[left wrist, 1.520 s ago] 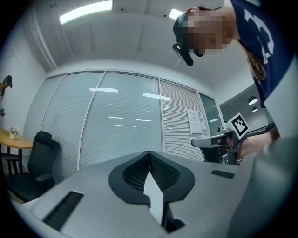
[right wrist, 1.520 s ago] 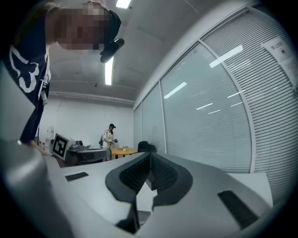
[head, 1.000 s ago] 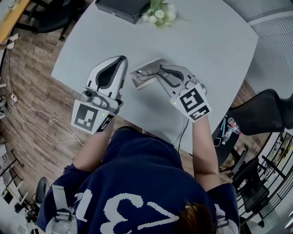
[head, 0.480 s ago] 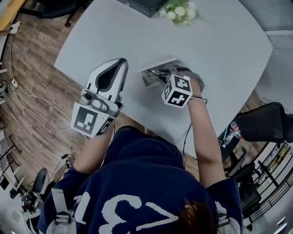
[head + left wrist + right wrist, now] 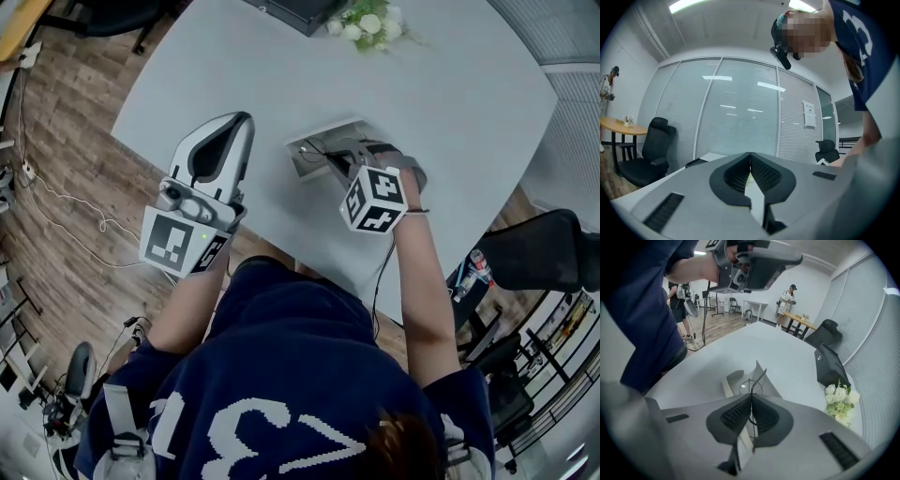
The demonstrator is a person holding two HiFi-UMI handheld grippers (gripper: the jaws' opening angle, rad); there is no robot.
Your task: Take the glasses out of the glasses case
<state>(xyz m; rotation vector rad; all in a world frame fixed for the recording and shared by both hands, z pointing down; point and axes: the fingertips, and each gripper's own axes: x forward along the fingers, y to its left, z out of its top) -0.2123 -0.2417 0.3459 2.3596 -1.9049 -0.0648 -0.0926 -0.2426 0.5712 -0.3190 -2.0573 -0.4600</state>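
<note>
- The right hand-held gripper (image 5: 751, 398) is closed on the thin frame of the glasses (image 5: 759, 379), over the open case (image 5: 734, 377) on the counter (image 5: 787, 357).
- The left hand-held gripper (image 5: 750, 161) is closed and empty, at the case's 9 o'clock.

Plain pale grey table (image 5: 469, 84), bearing a light grey case (image 5: 733, 380) with thin black-framed glasses (image 5: 751, 386); at the table's far edge, a black box (image 5: 295, 9) and white flowers (image 5: 370, 23) with green leaves. White-and-grey left gripper (image 5: 750, 159) and grey right gripper (image 5: 751, 397), both lined in black ribbing, with a left cube (image 5: 178, 242) and a right cube (image 5: 377, 199) patterned in black-and-white squares. Brown wood-plank floor (image 5: 66, 216), black chair (image 5: 544, 248), navy shirt (image 5: 281, 375) with white numerals.
</note>
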